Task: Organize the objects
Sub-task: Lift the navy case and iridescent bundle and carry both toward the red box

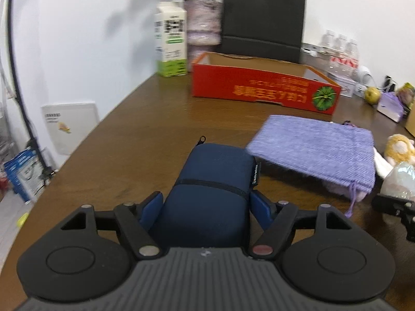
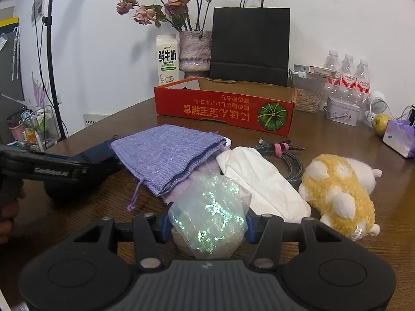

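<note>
On the brown table (image 2: 363, 165) the red box (image 2: 223, 106) stands open at the back. The left gripper (image 1: 207, 207) has its fingers beside the navy pouch (image 1: 210, 181), whether pressing I cannot tell. The right gripper (image 2: 207, 226) grips the shiny bag (image 2: 210, 212).

We see black paper bag (image 2: 250, 42) upper centre, against white wall. Vase (image 2: 195, 50) of dried roses just left of it, milk carton (image 2: 167, 58) beside vase. Three water bottles (image 2: 347, 73) at right. We note lamp stand pole (image 2: 55, 59) at left edge.
</note>
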A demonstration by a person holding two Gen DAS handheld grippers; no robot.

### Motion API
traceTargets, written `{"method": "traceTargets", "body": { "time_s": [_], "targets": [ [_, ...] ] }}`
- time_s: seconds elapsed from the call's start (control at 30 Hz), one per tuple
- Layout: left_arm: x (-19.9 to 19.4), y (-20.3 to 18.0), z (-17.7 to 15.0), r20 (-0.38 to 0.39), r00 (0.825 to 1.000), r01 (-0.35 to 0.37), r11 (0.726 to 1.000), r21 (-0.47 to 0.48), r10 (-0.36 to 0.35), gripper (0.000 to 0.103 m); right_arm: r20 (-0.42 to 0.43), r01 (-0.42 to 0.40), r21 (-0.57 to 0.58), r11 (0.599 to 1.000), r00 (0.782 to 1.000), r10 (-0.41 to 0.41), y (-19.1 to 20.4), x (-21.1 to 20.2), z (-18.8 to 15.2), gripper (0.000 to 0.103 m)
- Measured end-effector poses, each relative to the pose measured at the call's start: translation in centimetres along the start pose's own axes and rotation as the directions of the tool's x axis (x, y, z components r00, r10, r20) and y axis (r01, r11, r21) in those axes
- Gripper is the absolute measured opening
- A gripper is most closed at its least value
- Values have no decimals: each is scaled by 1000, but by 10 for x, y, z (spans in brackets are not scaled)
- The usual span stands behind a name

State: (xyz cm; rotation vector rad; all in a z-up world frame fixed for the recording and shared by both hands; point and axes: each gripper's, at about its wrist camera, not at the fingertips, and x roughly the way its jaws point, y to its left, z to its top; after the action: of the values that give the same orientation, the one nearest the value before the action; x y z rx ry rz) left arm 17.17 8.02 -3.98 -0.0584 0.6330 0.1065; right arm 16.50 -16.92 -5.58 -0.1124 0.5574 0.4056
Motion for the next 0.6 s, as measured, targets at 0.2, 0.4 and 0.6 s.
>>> {"method": "traceTargets", "body": {
  "time_s": [0.2,0.4,0.6],
  "targets": [
    [-9,6,-5,-9,1000,1,1000,20,-1,84,-4,-2,-4,1000,1000,2,1,1,0,50],
    [-2,4,-2,-29,999,13,1000,25,-13,95,-2,3,-5,1000,1000,-3,2,1,0,50],
    [4,8,-5,-32,999,18,1000,1,-18,100,-6,1,-9,1000,1000,-1,3,1,0,50]
  ]
}}
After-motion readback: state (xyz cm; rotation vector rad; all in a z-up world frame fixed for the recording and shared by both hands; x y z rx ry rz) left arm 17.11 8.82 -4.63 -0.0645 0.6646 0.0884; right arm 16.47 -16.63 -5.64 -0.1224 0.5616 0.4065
